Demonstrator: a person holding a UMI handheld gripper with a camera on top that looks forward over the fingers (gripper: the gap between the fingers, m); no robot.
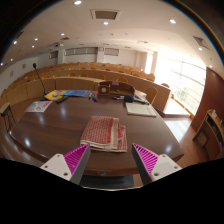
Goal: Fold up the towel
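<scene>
Gripper view: my tool [110, 158] hangs wide open and empty over the table [60, 125]. Towel [103, 132] lies just beyond the fingers, seemingly part-folded. Judging it soft, light, floppy; best pinched at a near corner.

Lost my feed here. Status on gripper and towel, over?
Hand-held gripper open, holding nothing. Red-and-white patterned towel lying on the brown wooden table, just ahead of the fingers. Nothing between them.

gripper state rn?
Gripper: open, holding nothing; the towel lies on the table just ahead of the fingers.
</scene>
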